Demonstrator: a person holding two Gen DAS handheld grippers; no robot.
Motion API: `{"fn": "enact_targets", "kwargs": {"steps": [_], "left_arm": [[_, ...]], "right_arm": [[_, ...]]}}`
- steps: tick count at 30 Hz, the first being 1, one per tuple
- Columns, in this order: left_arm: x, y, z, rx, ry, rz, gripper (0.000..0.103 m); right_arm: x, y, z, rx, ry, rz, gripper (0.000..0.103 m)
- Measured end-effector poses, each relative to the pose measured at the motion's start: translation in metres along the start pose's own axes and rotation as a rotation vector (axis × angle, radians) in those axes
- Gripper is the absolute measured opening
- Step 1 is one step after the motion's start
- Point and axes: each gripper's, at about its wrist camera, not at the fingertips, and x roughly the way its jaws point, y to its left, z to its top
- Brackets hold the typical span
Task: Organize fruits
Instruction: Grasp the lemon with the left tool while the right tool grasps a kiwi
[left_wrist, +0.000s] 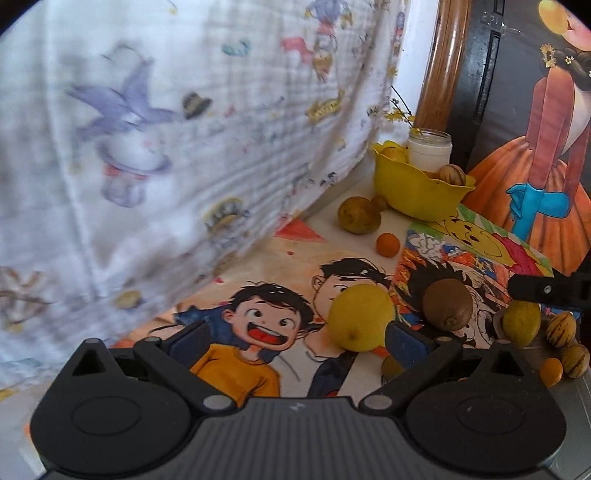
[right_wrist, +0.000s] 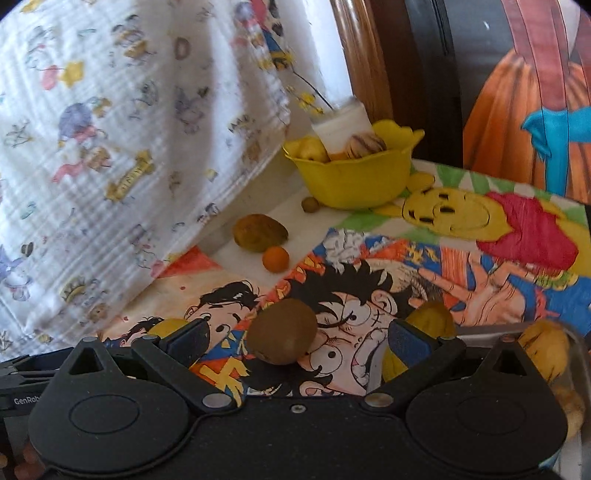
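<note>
Surface: cartoon-printed tabletop covering (left_wrist: 258, 354) with drawn children's faces, a yellow bear and comic figures; fruit lies scattered across it.
Backdrop: white quilted cloth with small cartoon prints (left_wrist: 166, 129) hangs along the left side; a varnished wooden post (left_wrist: 443, 66) and a painted figure in an orange skirt (left_wrist: 546, 155) stand at the back right.
Bowl: yellow plastic bowl with a wavy rim (right_wrist: 354, 181) sits at the far end of the covering, holding yellow fruit and a pale striped melon-like fruit (right_wrist: 365, 144).
Jar: white glass jar with a sprig of small yellow flowers (left_wrist: 429, 149) stands just behind the bowl.
Loose fruit, far: a dull green-brown fruit (right_wrist: 260, 233), a small orange round fruit (right_wrist: 275, 259) touching or just beside it, and a small olive fruit (right_wrist: 309, 204) close to the bowl's base.
Loose fruit, near: a large yellow lemon (left_wrist: 360, 317) and a brown fuzzy kiwi (right_wrist: 282, 331) lie side by side on the drawings.
Fruit cluster, right: a yellow-green fruit (left_wrist: 521, 325), small striped fruits (left_wrist: 561, 328) and a small orange one (left_wrist: 551, 371) are grouped at the right edge.
Left gripper (left_wrist: 295, 341): fingers spread wide, empty; the lemon lies ahead, nearer the right finger.
Right gripper (right_wrist: 297, 341): fingers spread wide, nothing clamped; the kiwi lies between them, touching neither pad.
</note>
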Motion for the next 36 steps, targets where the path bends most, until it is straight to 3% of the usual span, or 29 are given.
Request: {"fn": "enact_targets", "kwargs": {"steps": [18, 22, 30, 33, 36], "left_arm": [[0.046, -0.015, 0.006, 0.026, 0.046, -0.04, 0.103], [0.055, -0.021, 0.007, 0.046, 0.046, -0.04, 0.102], [0.065, -0.025, 0.004, 0.069, 0.042, -0.078, 0.093], [0.067, -0.026, 0.004, 0.064, 0.042, -0.101, 0.087], [0.068, -0.025, 0.003, 0.061, 0.038, -0.123, 0.081]], "right_arm": [[0.038, -0.015, 0.002, 0.08, 0.047, 0.066, 0.102], [0.047, -0.011, 0.002, 0.07, 0.054, 0.078, 0.098], [0.055, -0.003, -0.001, 0.026, 0.036, 0.047, 0.094], [0.055, -0.001, 0.0, 0.008, 0.032, 0.048, 0.083], [0.057, 0.0, -0.001, 0.0, 0.036, 0.045, 0.083]]}}
